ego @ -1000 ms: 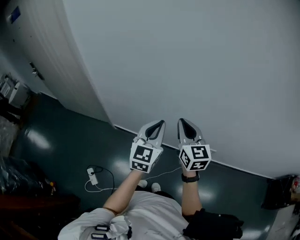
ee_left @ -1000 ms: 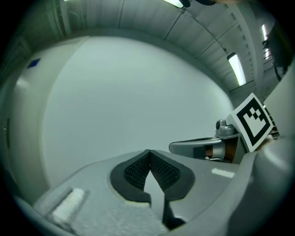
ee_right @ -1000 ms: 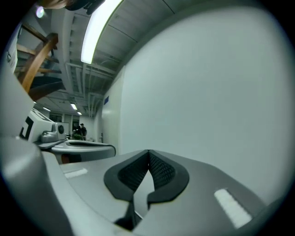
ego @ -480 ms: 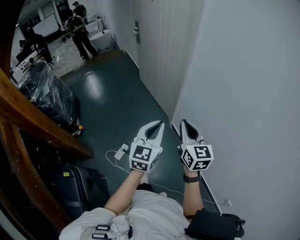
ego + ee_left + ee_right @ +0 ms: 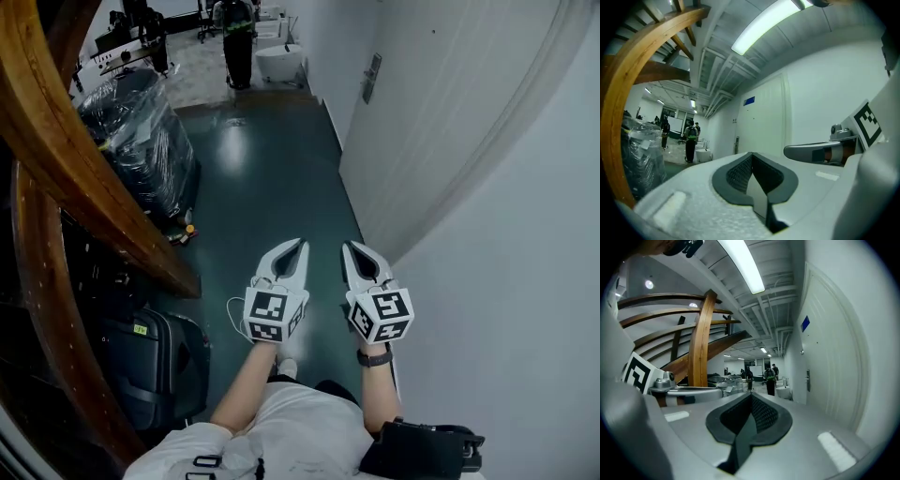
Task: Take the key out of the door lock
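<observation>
Both grippers are held side by side at chest height over the dark green corridor floor. My left gripper (image 5: 299,245) (image 5: 752,157) is shut with nothing between its pads. My right gripper (image 5: 348,246) (image 5: 751,397) is shut and empty too. A white door (image 5: 441,122) stands ahead on the right, far beyond both grippers. Its dark lock plate with handle (image 5: 372,78) shows small in the left gripper view (image 5: 737,141) and the right gripper view (image 5: 807,376). No key can be made out at this distance.
A curved wooden beam (image 5: 89,178) rises on the left, with a plastic-wrapped load (image 5: 141,131) and a black suitcase (image 5: 155,361) under it. A white wall (image 5: 516,300) runs close on the right. People (image 5: 236,33) stand at the corridor's far end. A white cable (image 5: 234,309) lies on the floor.
The head view has swung from the bare white wall to look down the corridor, bringing the door and its lock plate into sight. Both grippers stay shut, side by side.
</observation>
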Tool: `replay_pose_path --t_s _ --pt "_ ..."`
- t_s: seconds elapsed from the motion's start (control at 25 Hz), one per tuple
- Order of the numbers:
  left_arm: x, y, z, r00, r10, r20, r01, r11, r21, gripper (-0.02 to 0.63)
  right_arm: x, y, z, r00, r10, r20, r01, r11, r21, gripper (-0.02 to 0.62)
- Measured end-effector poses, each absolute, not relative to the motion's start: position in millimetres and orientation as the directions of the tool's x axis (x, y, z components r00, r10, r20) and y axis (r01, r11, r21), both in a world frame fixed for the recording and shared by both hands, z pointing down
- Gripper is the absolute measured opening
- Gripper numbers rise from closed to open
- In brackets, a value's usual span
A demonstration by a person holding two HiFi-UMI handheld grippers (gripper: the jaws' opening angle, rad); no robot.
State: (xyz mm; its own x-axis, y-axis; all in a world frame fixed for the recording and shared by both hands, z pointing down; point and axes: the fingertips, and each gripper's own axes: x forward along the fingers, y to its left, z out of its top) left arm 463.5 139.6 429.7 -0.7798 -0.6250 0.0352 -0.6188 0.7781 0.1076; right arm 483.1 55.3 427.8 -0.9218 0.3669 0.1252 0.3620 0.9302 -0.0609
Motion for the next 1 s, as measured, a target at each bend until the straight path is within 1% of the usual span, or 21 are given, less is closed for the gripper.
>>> replay_pose_path --t_s 0.24,0.44,0.6,0.72,0.84,1.0 --pt "405 188 438 -0.847 -0.531 0.040 -0.521 0.842 0.141 0.000 421 112 441 -0.845 0.510 0.160 0.502 0.860 -0.090 0.000" --pt "351 199 452 -0.878 -0.474 0.061 -0.462 0.875 0.146 0.000 354 127 454 -0.798 0.581 0.160 0.565 0.814 -0.138 0.000" --pt "287 194 460 -0.899 -0.432 0.074 -0.421 0.898 0.131 0.000 287 126 466 -0.761 0.628 0.162 0.607 0.777 -0.164 0.000" --pt "228 174 456 -0.909 -0.410 0.068 -0.401 0.908 0.116 0.000 227 115 451 -0.742 0.658 0.127 0.642 0.753 -0.146 0.000" --pt "164 146 435 -0.915 -0.403 0.031 -0.400 0.914 0.073 0.000 168 99 419 -0.724 0.687 0.059 0.681 0.726 -0.096 0.000" --pt "100 120 408 -0.919 -0.395 -0.012 -0.395 0.918 0.030 0.000 96 70 389 -0.725 0.689 -0.004 0.686 0.722 -0.085 0.000"
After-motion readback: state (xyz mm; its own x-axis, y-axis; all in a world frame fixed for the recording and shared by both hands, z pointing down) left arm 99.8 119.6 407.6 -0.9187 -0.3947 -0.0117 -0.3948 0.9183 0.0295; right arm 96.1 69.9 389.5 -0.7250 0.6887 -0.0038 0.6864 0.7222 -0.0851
